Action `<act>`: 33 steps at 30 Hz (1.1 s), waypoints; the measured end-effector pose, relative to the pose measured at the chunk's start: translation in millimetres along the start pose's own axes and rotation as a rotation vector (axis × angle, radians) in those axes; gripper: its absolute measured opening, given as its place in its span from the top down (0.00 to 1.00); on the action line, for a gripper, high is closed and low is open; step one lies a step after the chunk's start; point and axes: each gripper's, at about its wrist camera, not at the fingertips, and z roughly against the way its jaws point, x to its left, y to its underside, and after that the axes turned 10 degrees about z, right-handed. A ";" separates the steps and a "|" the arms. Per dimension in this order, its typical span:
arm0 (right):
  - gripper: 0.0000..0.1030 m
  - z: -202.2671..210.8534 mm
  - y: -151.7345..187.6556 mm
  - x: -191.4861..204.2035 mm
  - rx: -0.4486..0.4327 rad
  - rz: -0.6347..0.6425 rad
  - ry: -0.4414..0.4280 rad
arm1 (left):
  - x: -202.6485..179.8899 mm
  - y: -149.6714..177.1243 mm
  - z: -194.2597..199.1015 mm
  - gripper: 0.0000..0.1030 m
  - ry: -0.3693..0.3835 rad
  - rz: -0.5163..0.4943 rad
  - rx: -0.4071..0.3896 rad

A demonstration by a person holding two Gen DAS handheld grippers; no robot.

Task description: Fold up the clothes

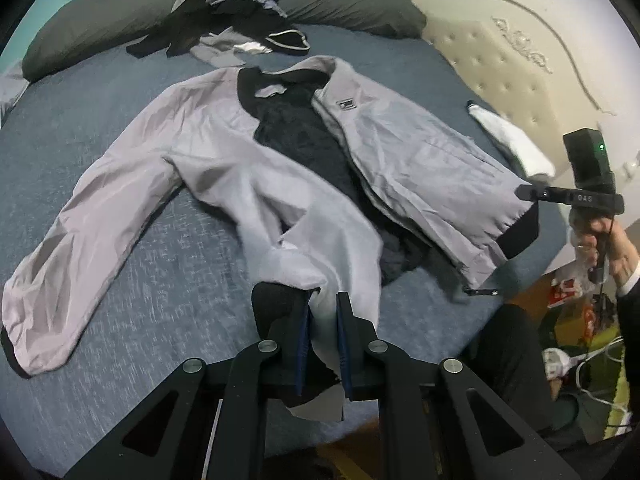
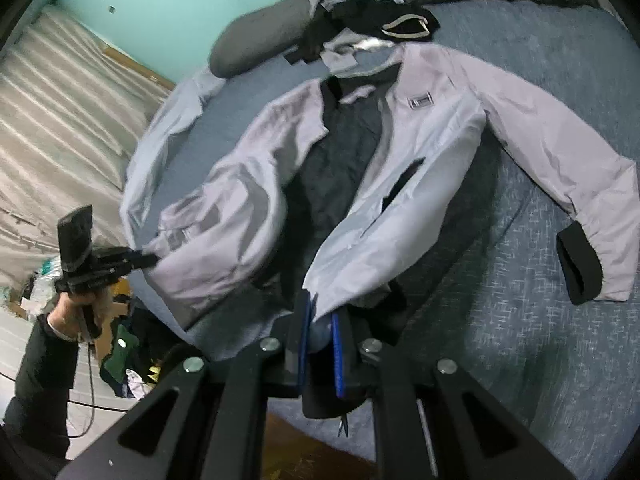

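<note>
Bedding first: the blue bed carries the whole job, and its sheet is grippy enough to drag at anything I slide across it. Spread over it, front up and unzipped, lies the grey jacket, dark lining showing down the middle, both sleeves flung outward. My left gripper is clenched on the bottom corner of one front panel; my right gripper is clenched on the bottom corner of the other, and each wrist view shows pale cloth pinched between the blue pads.

Biggest risk, as I judge it: if I lift or pull the two hem corners unevenly, the slick shell will skew on the bed and the panels will not meet along the zip line, so any fold after that comes out crooked.

Next, the sleeves. Neither is held, so a quick lift could trail them under the body or bunch them, and I would have to lay it all out again.

Then the pile of unfolded clothes against the dark pillows, lying just beyond the collar. Pushing the jacket upward could tangle the collar into it.

Smallest: each grip is only on a thin edge of fabric. A sharp tug could slip it out from between the pads.
</note>
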 end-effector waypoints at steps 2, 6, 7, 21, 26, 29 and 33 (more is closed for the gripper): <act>0.91 11.3 1.2 4.6 -0.027 -0.020 -0.029 | -3.4 5.2 7.2 0.89 0.014 0.013 -0.011; 0.91 21.1 9.0 -4.9 -0.041 -0.072 -0.014 | 1.6 11.1 -3.4 0.90 -0.007 0.043 0.010; 0.91 17.0 12.2 -9.5 -0.034 -0.093 -0.003 | 3.6 12.3 -7.4 0.90 -0.014 0.051 0.018; 0.72 -5.9 30.7 -55.3 0.096 -0.112 0.239 | 38.4 -12.0 -23.1 0.87 -0.099 0.134 -0.007; 0.66 2.5 -1.2 -56.3 0.040 -0.078 0.271 | 43.6 -57.2 -36.5 0.78 -0.119 0.127 -0.066; 0.66 -3.3 -32.0 -56.6 -0.001 -0.042 0.279 | 43.6 -85.3 -50.2 0.77 -0.119 0.119 -0.089; 0.53 -23.7 -71.3 -61.6 -0.036 -0.012 0.278 | 43.9 -129.2 -77.4 0.73 -0.133 0.102 -0.110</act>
